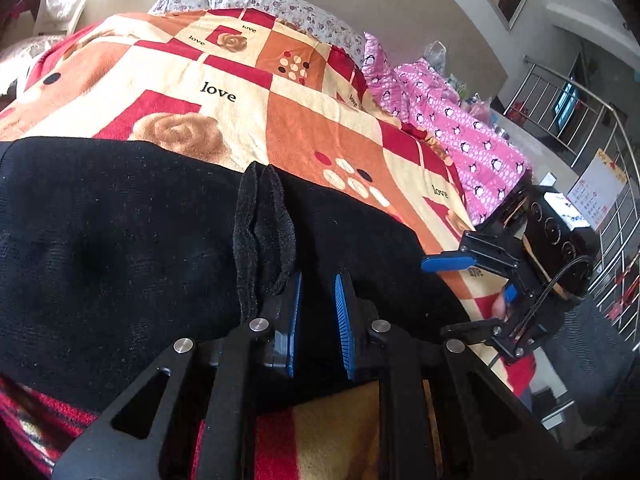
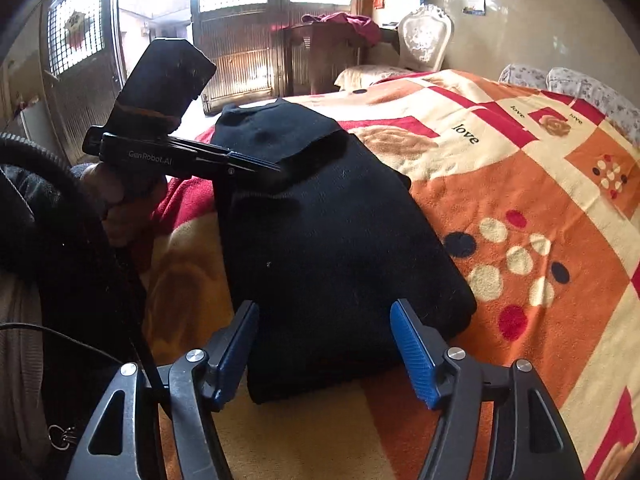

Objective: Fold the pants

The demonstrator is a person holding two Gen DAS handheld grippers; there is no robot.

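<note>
Left wrist view: the black pants (image 1: 120, 240) lie folded on the patterned blanket (image 1: 224, 92) near the bed's front edge, their long axis running left to right across the picture. A raised fold of the cloth stands up just ahead of the left gripper (image 1: 318, 312). Its jaws stand slightly apart with a narrow empty gap; the left blue pad sits against the base of the fold, but nothing is pinched. The right gripper (image 1: 476, 276) hovers at the right, over the blanket beyond the pants' end.

Right wrist view: the pants (image 2: 332, 240) stretch away from the camera toward the window, the near end lying between and just beyond the fingers. The right gripper (image 2: 324, 352) has its jaws wide apart, clear of the cloth. The left gripper (image 2: 276, 168) reaches the far part of the pants side-on, where a flap lifts.
</note>
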